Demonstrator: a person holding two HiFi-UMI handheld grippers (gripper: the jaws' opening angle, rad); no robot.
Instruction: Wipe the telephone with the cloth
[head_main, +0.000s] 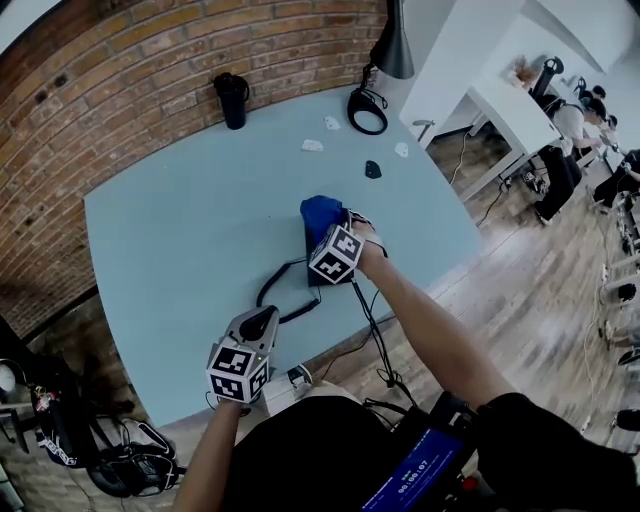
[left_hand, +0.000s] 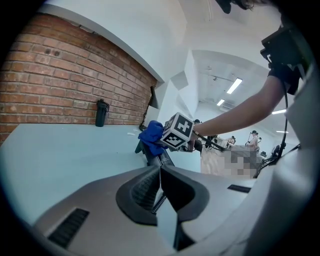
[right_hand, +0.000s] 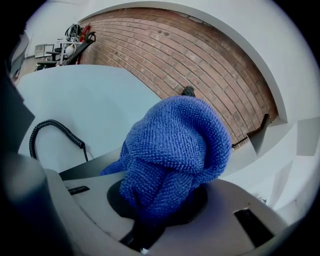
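Note:
A black telephone (head_main: 308, 247) sits near the middle of the light blue table (head_main: 170, 230), its coiled cord (head_main: 275, 290) looping off to its left. My right gripper (head_main: 327, 228) is shut on a bunched blue cloth (head_main: 320, 212) and holds it on the telephone's far end. In the right gripper view the cloth (right_hand: 175, 150) fills the jaws of that gripper (right_hand: 160, 200), with a dark edge of the telephone (right_hand: 82, 169) and the cord (right_hand: 50, 125) behind. My left gripper (head_main: 260, 322) hangs shut and empty near the table's front edge, pointing at the telephone (left_hand: 156, 157).
A black bottle (head_main: 232, 98) stands at the far edge by the brick wall. A black lamp (head_main: 390, 45) with a round base (head_main: 367, 110) is at the far right corner. Small white scraps (head_main: 312, 145) and a dark piece (head_main: 372, 169) lie behind the telephone. Cables (head_main: 378, 335) hang off the front edge.

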